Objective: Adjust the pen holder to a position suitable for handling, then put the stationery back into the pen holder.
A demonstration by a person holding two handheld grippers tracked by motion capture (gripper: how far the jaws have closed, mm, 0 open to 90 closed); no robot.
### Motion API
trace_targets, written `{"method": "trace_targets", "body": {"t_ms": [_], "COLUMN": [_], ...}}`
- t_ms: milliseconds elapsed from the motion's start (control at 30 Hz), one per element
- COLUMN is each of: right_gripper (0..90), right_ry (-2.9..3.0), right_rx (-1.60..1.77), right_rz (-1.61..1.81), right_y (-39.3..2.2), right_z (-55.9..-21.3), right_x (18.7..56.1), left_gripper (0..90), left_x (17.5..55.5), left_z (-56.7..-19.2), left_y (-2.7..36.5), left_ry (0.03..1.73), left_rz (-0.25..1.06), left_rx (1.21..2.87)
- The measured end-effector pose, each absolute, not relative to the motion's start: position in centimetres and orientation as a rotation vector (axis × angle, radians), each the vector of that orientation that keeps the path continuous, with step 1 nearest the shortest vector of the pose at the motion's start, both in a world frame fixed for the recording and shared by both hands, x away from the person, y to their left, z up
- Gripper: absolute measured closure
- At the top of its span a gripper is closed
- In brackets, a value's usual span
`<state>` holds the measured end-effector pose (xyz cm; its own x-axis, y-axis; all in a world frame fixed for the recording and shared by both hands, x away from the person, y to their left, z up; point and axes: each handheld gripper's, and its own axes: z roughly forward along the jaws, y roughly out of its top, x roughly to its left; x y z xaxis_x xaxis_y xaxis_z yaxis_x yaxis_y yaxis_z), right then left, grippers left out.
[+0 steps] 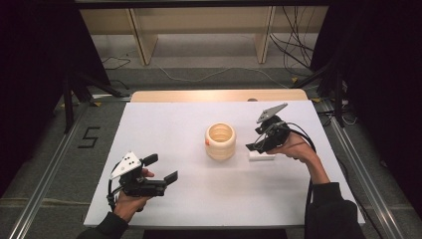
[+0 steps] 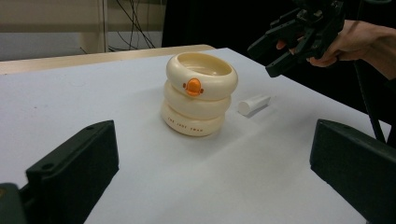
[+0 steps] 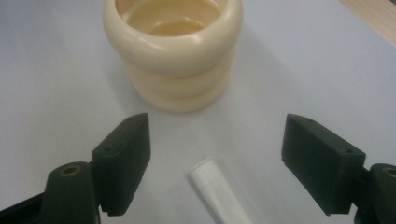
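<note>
White tube (image 3: 217, 193) lies flat on the table (image 1: 174, 124) just beside the cream ribbed cup (image 1: 220, 141), between the right gripper (image 3: 215, 163)'s spread jaws; I'd lower squarely before closing. The left gripper (image 1: 160, 168) waits, jaws spread, nothing held. Its view reveals the cup's orange beak (image 2: 193, 87).

— What is getting cut off under the right gripper (image 3: 215, 158)?
— The white tube (image 3: 215, 192) is running out past the picture's bottom edge between its jaws.
— And the cup (image 2: 199, 93)?
— Its small lettering is reading too blurred.
</note>
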<state>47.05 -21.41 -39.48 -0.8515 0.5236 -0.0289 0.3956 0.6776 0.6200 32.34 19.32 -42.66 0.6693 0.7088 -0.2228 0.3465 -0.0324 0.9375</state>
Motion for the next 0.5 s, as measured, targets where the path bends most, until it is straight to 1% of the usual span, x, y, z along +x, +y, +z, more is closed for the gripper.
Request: {"method": "trace_targets", "body": {"t_ms": [500], "right_gripper": [25.4], "right_ry": [2.748], "right_rx": [0.729], "right_rz": [0.701], "right_y": [-21.2], "right_z": [-41.3], "right_x": [47.4], "left_gripper": [0.4], "left_x": [32.2], "left_z": [-42.6], "left_y": [19.5], "left_ry": [0.88], "left_rz": [0.362], "left_rx": [1.63]}}
